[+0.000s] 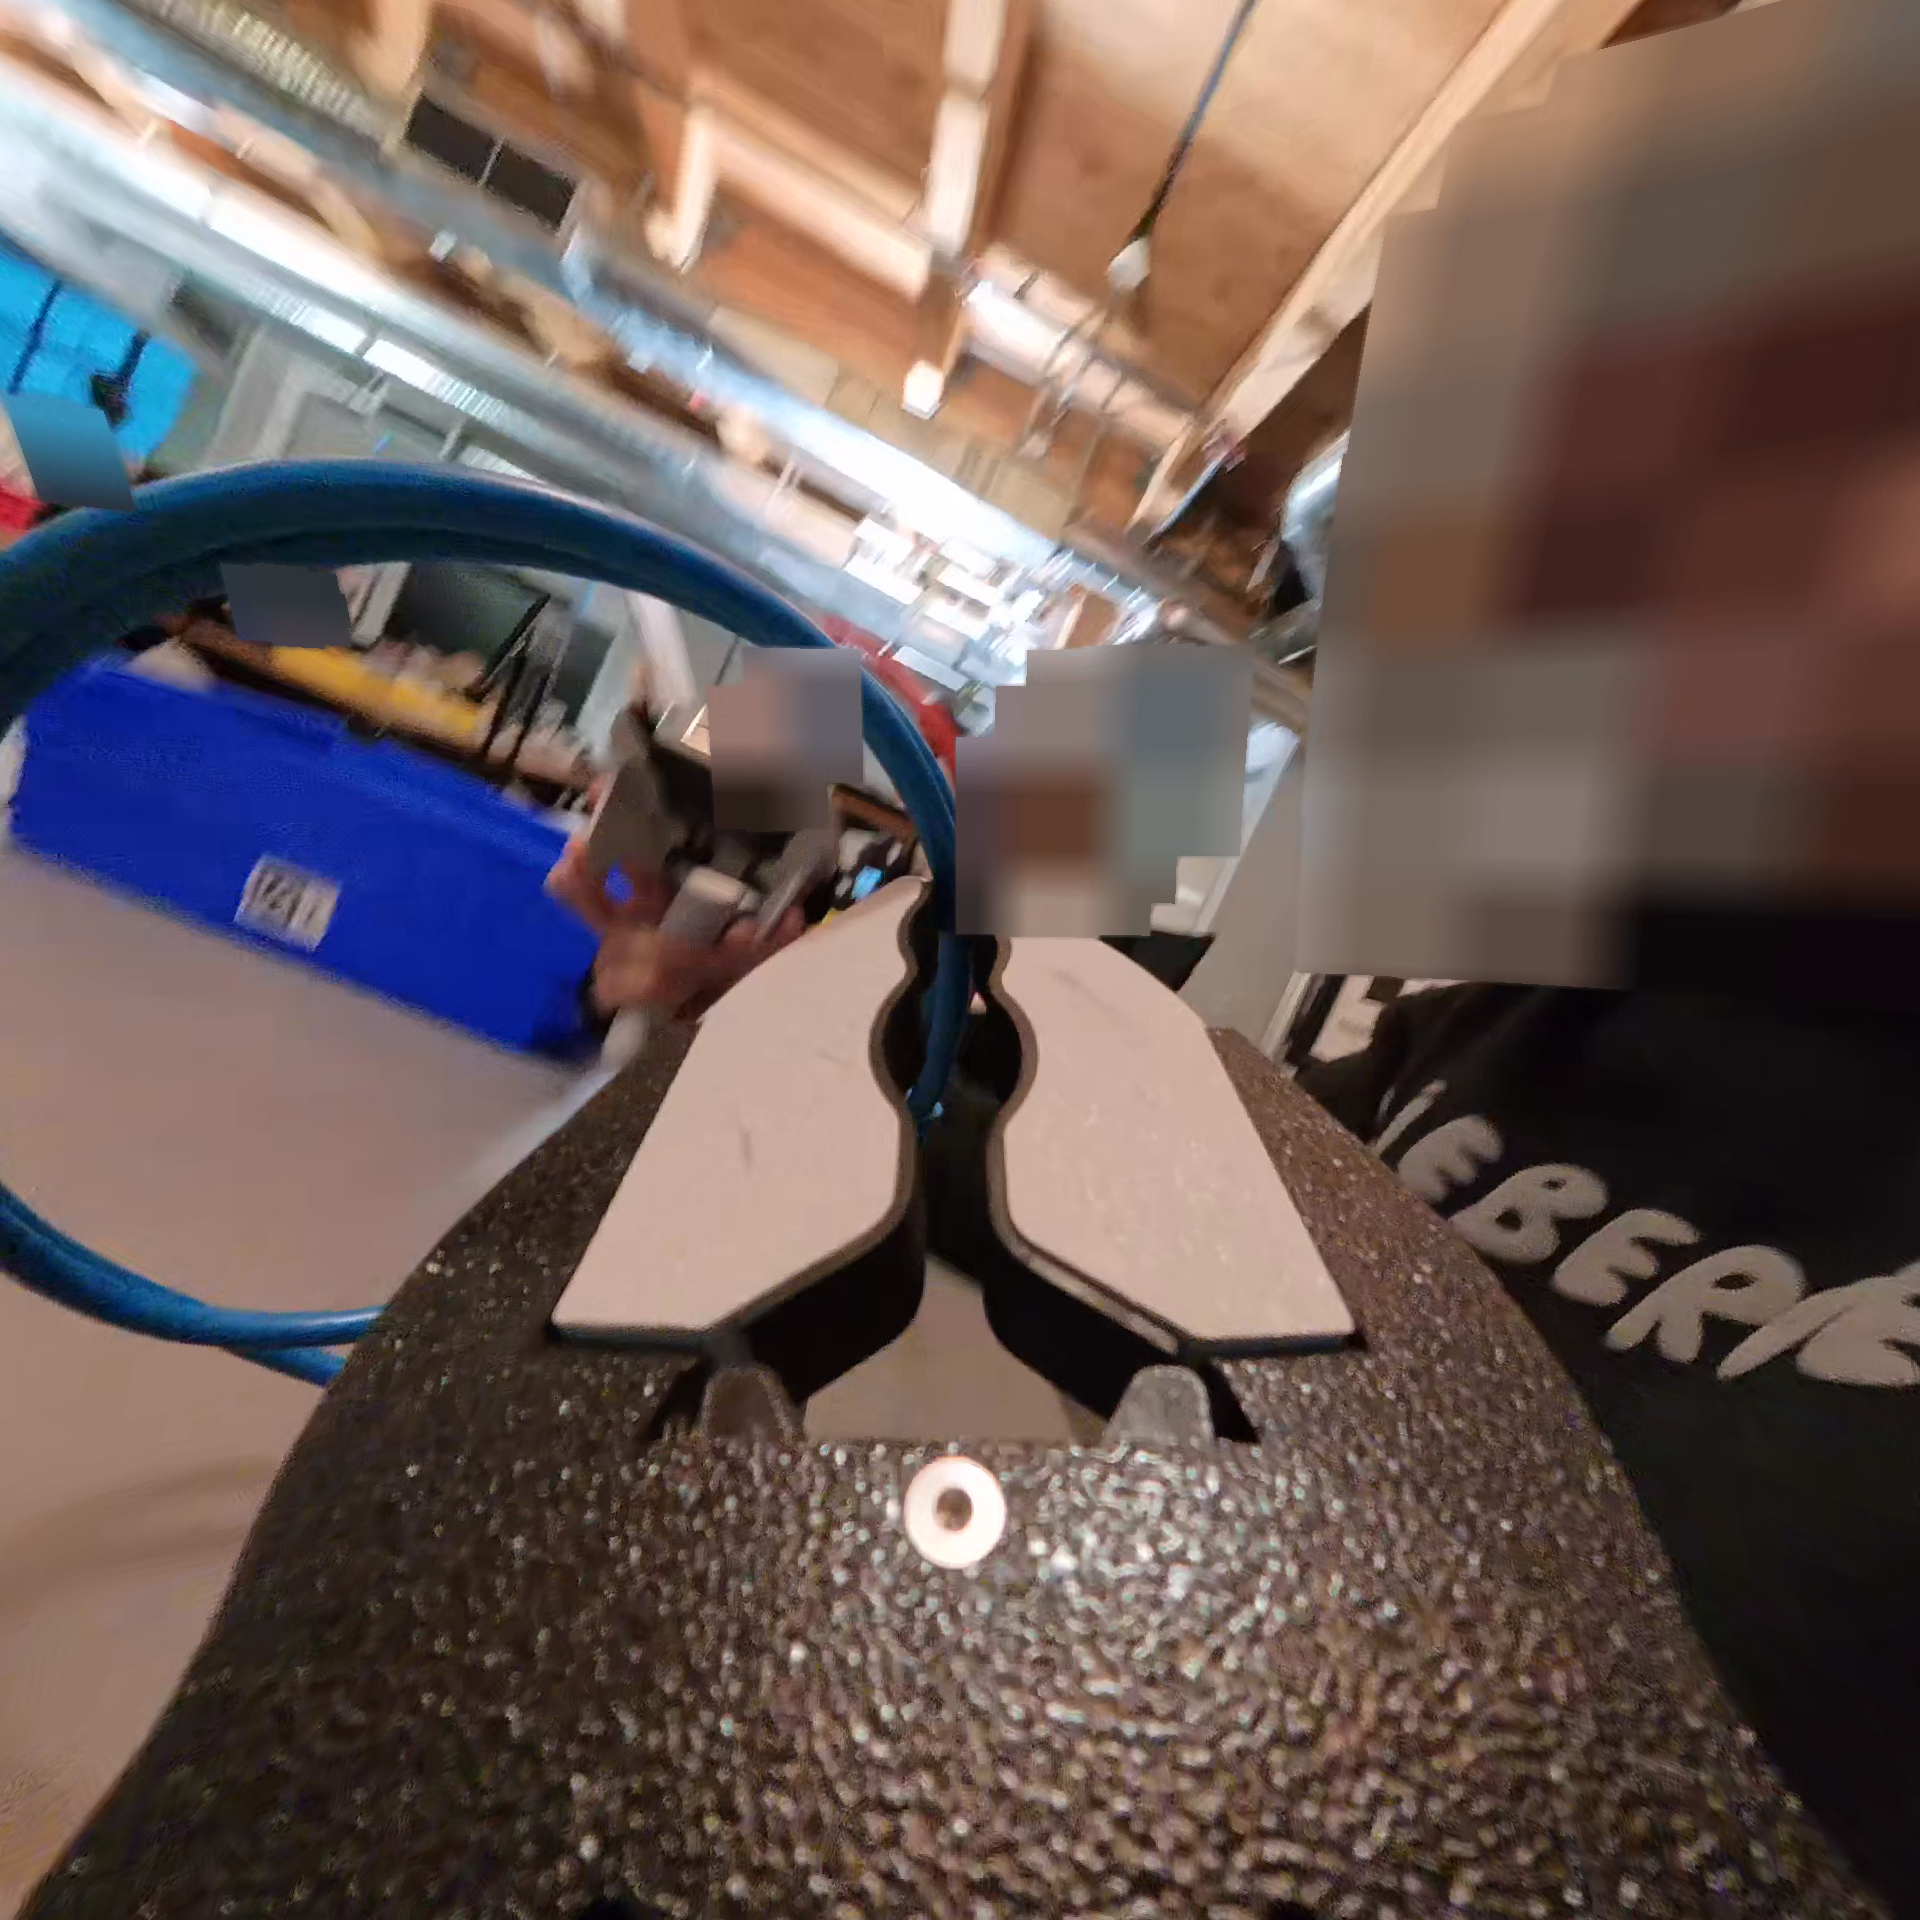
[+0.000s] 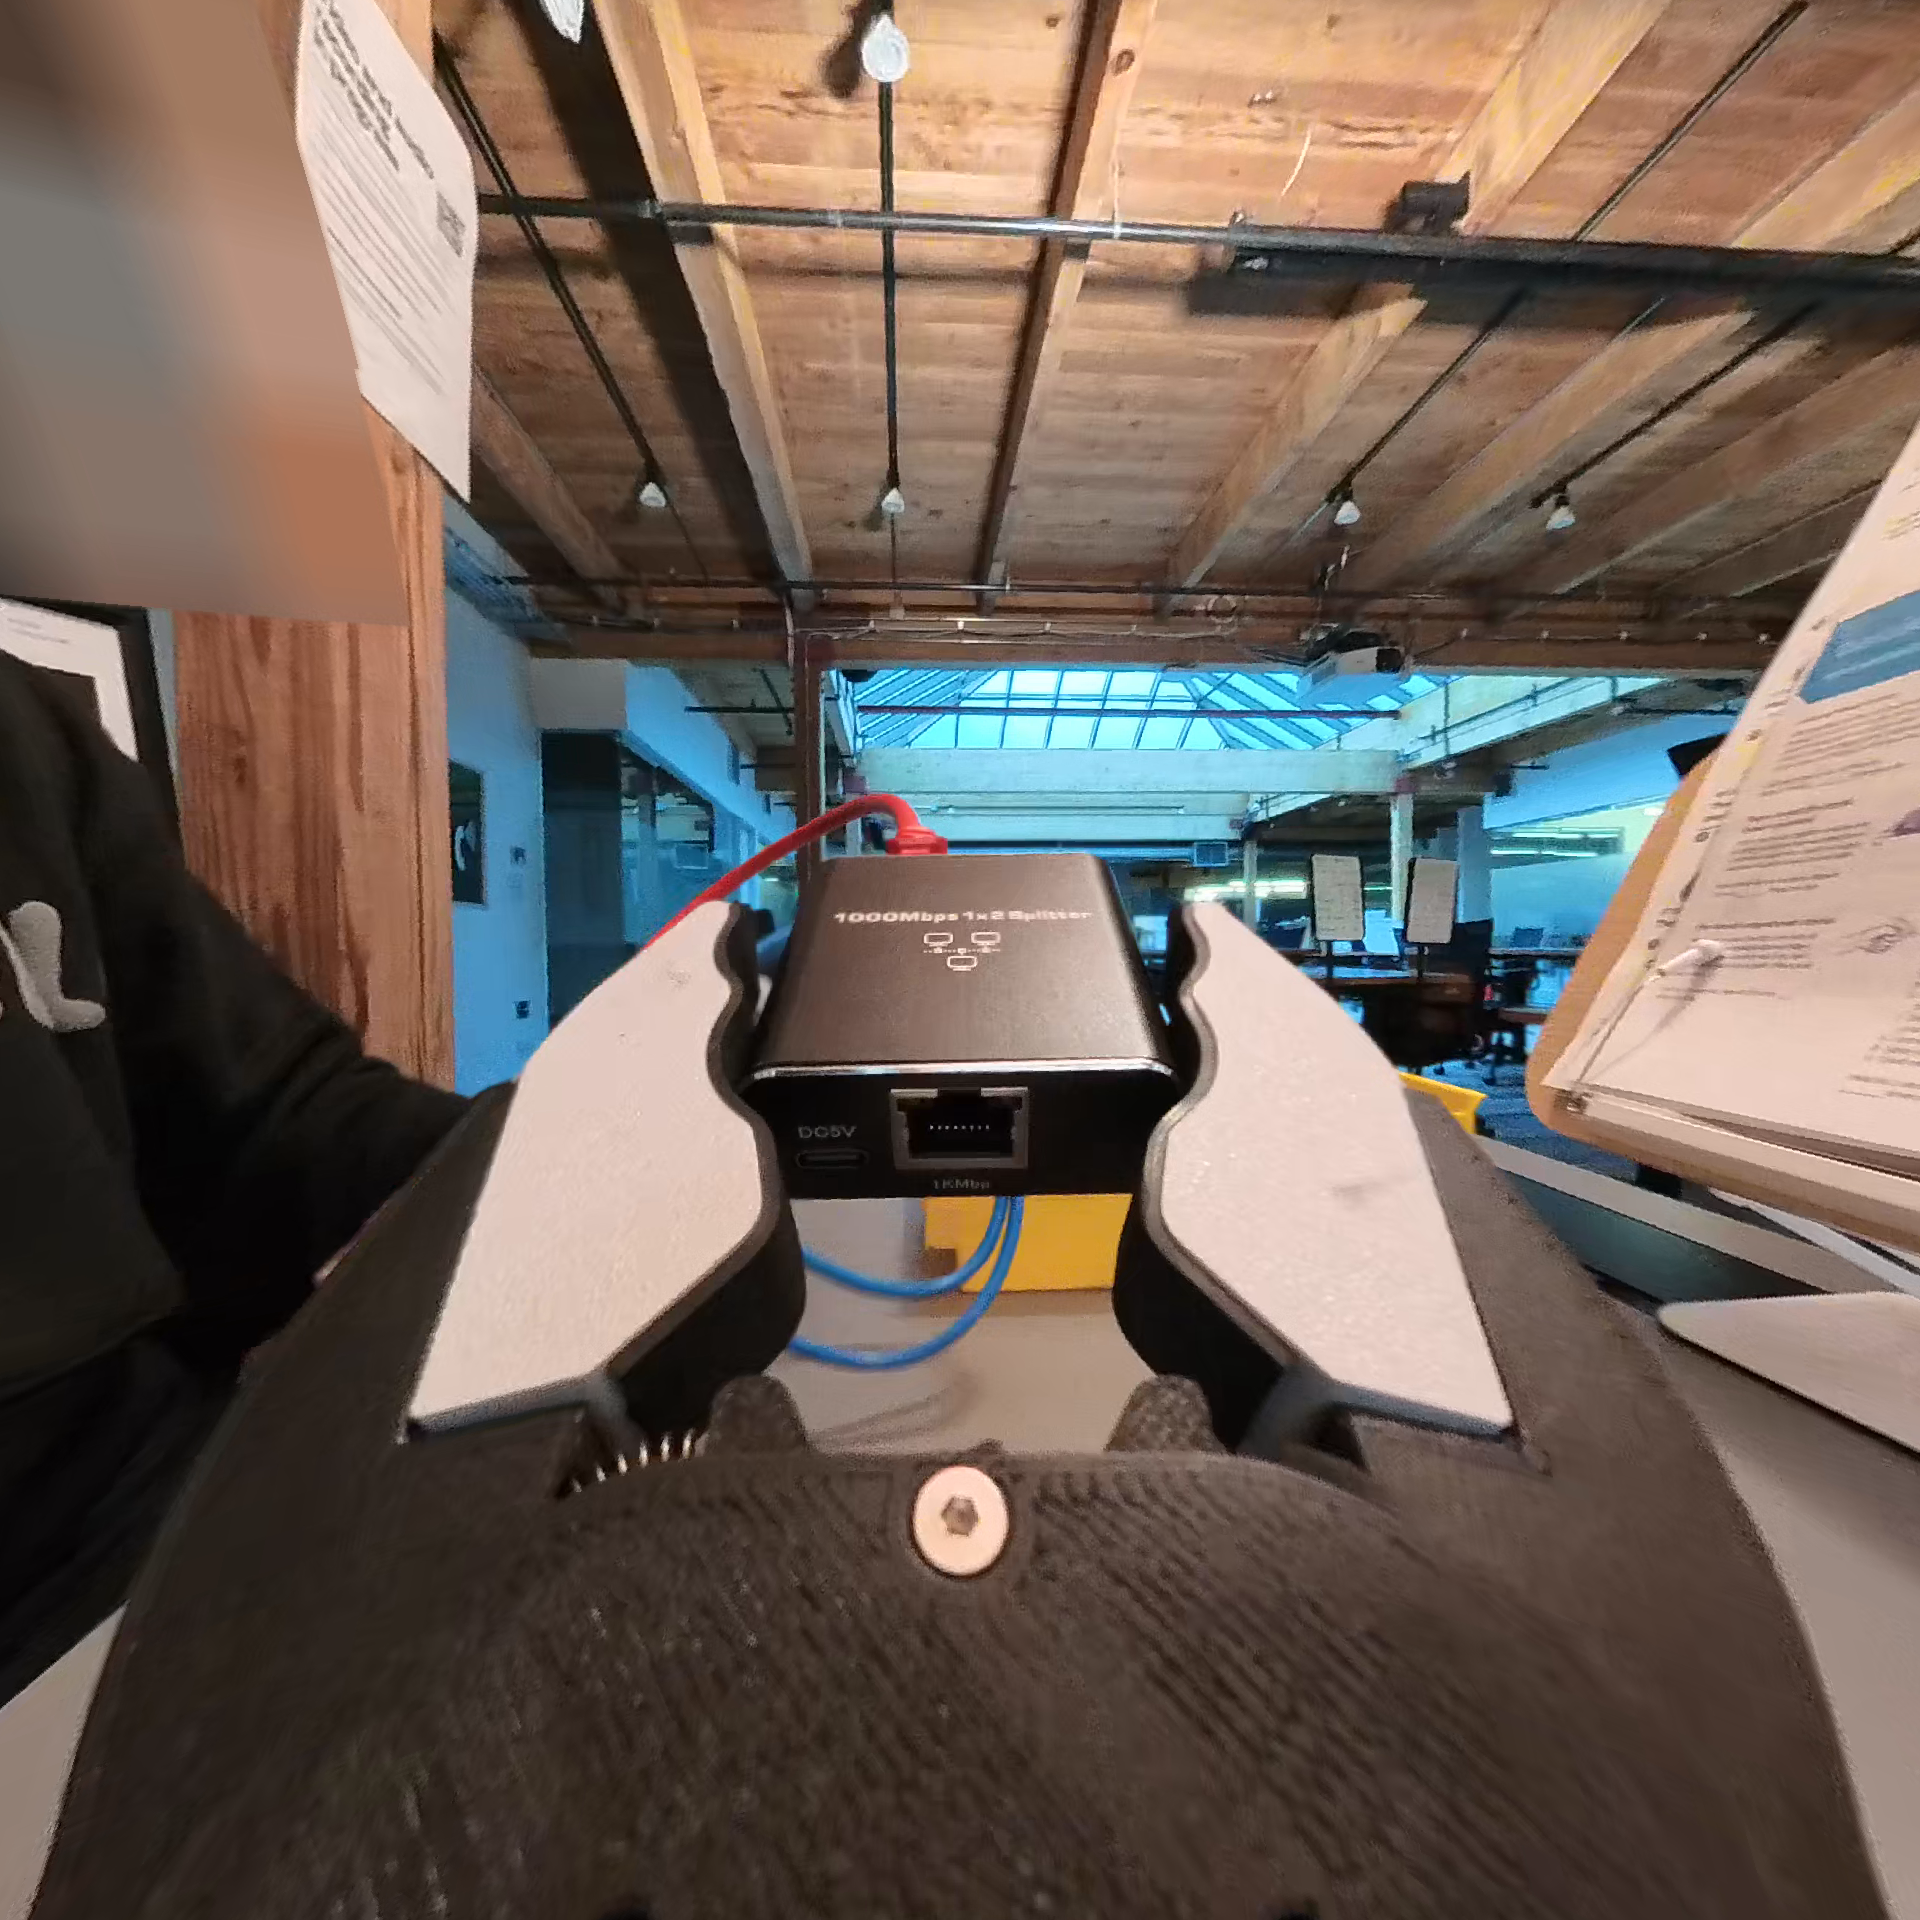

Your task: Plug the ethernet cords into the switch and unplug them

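Between the grey pads of the right gripper (image 2: 961,997) a small black switch (image 2: 961,997) is clamped by its two sides and held up in the air, its lettered top face toward the camera. On the near end face an empty ethernet port (image 2: 958,1125) is seen, with a smaller slot just to its left. At the far end a red ethernet cord (image 2: 790,847) is plugged in (its red connector stands just above the far edge) and arcs away to the left. Below the switch, loops of a blue ethernet cord (image 2: 914,1309) hang in front of a yellow bin (image 2: 1049,1242) standing on the grey bench (image 2: 1049,1382).

In the left wrist view, the left gripper (image 1: 956,940) is closed almost fully on the blue ethernet cord (image 1: 940,997), which is pinched near the fingertips; whether the connector is there cannot be told. From the grip the cord sweeps up and round to the left in a wide loop. Beyond it a blue crate (image 1: 301,842) is seen on the bench (image 1: 208,1091), and a dark lettered garment (image 1: 1662,1299) of a person fills the right side.
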A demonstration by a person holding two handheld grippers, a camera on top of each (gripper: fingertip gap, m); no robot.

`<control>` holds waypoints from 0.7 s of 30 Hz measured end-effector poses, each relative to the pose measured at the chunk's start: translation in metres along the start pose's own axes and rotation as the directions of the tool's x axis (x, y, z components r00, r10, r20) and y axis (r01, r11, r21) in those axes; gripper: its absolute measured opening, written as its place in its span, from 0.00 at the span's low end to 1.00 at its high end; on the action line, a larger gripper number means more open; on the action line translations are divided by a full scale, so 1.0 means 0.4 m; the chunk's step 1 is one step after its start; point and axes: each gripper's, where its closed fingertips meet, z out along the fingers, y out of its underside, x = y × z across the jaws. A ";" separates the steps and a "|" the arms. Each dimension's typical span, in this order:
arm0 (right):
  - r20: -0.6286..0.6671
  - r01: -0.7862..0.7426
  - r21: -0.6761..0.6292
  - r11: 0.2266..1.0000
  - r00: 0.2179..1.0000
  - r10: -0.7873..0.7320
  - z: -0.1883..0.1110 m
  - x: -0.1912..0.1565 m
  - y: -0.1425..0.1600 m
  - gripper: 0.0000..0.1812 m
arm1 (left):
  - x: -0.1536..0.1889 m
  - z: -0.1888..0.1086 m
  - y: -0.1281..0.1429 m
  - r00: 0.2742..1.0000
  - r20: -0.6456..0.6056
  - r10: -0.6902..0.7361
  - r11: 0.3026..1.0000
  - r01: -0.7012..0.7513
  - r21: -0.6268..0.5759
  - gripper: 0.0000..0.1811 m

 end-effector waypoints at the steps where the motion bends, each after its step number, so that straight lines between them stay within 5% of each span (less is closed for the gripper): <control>1: -0.010 0.000 0.001 1.000 1.000 0.000 -0.005 0.004 0.000 0.42 | -0.013 -0.012 0.027 0.999 0.054 0.007 0.999 -0.004 -0.045 0.03; 7: -0.011 -0.008 -0.028 1.000 1.000 0.008 0.000 0.012 0.021 0.42 | -0.078 -0.129 0.094 0.897 0.433 0.083 0.980 0.006 -0.201 0.03; 10: -0.006 -0.011 -0.057 0.998 1.000 0.011 0.007 0.010 0.039 0.42 | -0.115 -0.218 0.136 0.758 0.647 0.082 0.940 0.157 -0.302 0.04; 12: -0.002 -0.016 -0.070 0.997 1.000 0.016 0.010 0.008 0.049 0.42 | -0.123 -0.285 0.184 0.669 0.724 0.167 0.853 0.270 -0.447 0.07; 16: 0.004 -0.024 -0.103 0.994 1.000 0.024 0.017 0.006 0.071 0.42 | -0.110 -0.372 0.225 0.587 0.661 0.467 0.625 0.310 -0.717 0.11; 21: 0.018 -0.030 -0.138 0.990 0.999 0.033 0.023 0.001 0.092 0.42 | -0.078 -0.280 0.194 0.651 0.283 0.704 0.422 -0.063 -0.904 0.17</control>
